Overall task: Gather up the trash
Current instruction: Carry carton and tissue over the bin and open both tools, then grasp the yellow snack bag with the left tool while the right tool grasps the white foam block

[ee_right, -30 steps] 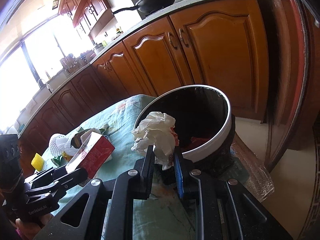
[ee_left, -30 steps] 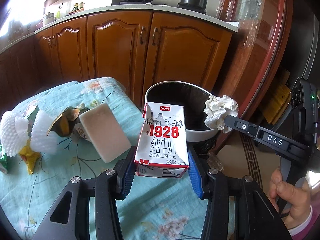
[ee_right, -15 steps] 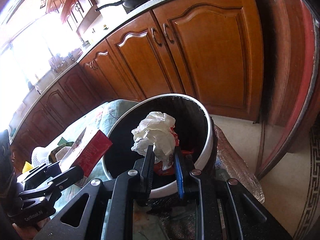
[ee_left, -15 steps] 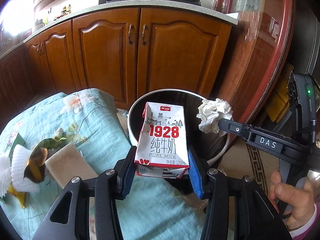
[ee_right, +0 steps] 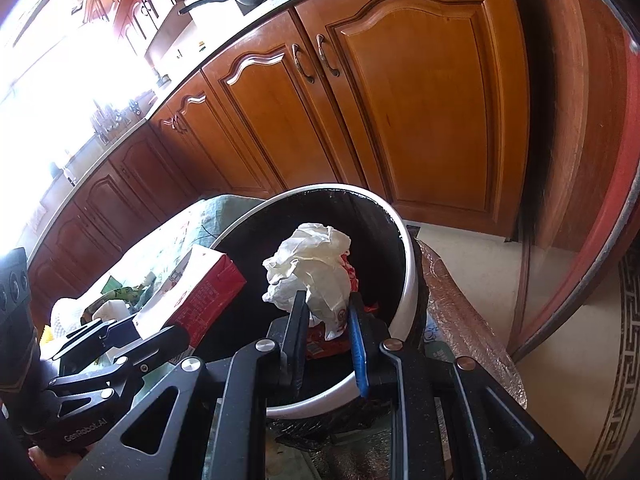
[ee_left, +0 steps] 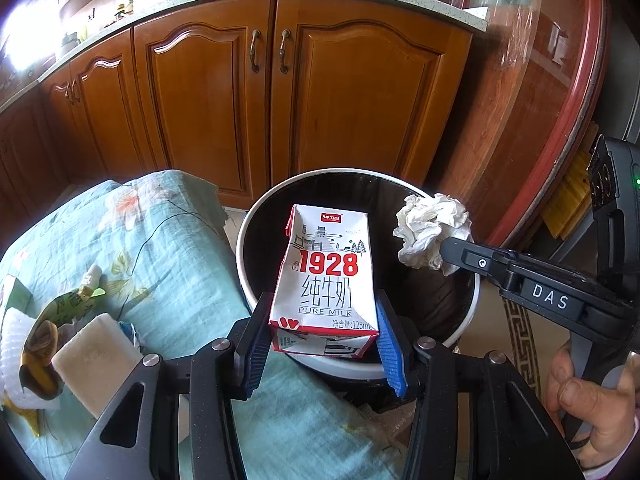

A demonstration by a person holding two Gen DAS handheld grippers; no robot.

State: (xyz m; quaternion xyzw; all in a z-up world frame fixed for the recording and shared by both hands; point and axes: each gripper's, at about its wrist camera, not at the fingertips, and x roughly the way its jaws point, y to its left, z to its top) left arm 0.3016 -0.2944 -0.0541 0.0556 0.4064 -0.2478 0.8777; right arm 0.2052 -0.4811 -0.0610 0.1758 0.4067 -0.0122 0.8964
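My left gripper (ee_left: 320, 340) is shut on a red and white "1928" milk carton (ee_left: 326, 280) and holds it over the near rim of the trash bin (ee_left: 256, 216), a round white-rimmed bin with a black liner. My right gripper (ee_right: 326, 320) is shut on a crumpled white tissue (ee_right: 312, 272) and holds it above the bin's opening (ee_right: 408, 260). In the left wrist view the tissue (ee_left: 430, 234) hangs over the bin's right side. In the right wrist view the carton (ee_right: 192, 296) sits at the bin's left edge. Red wrappers (ee_right: 348, 272) lie inside the bin.
A table with a teal flowered cloth (ee_left: 160, 248) stands left of the bin. On it lie a beige sponge block (ee_left: 92, 360), a green wrapper (ee_left: 60, 308) and white foam netting (ee_left: 16, 340). Wooden cabinets (ee_left: 280, 92) stand behind. A foil-covered roll (ee_right: 468, 320) lies right of the bin.
Both grippers have moved forward and to the right, from over the table to over the bin. The carton and the tissue stay gripped.
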